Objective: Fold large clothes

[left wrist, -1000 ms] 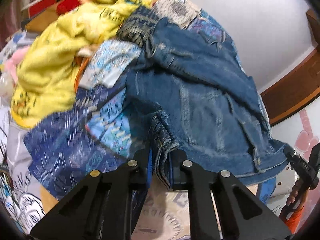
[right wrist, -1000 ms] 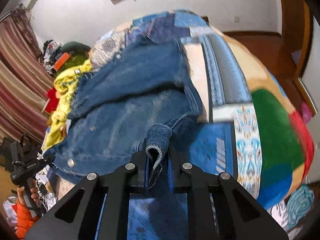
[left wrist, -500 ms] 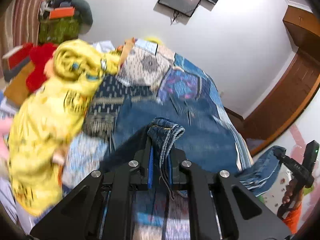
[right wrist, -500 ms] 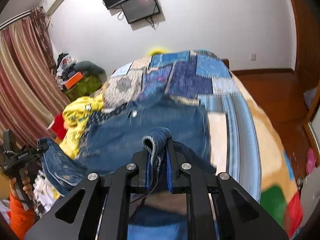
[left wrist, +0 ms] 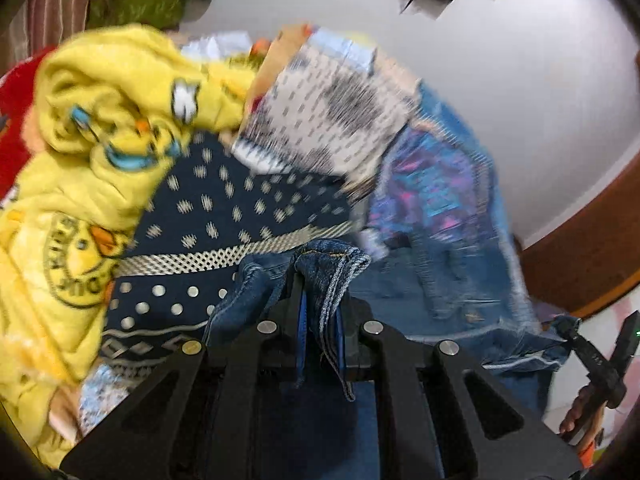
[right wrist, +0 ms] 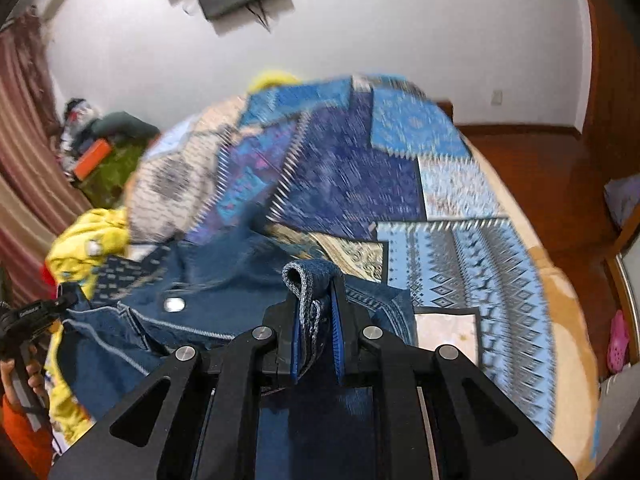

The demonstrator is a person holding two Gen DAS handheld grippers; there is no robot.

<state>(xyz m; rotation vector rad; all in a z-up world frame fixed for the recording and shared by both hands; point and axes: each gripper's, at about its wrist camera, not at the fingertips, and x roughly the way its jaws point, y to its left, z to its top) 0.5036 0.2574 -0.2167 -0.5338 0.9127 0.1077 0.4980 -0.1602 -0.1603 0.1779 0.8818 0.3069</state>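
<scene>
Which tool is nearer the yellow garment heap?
Left. The left tool, shut on the denim jacket, has the yellow garment close at its left; from the right tool it lies beyond the jacket, far left.

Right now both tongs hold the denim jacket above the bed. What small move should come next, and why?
Probably lower both together toward the patchwork quilt. The left tongs and right tongs each pinch a fold of the denim jacket, which sags between them near the yellow garment; laying it flat would allow folding.
</scene>
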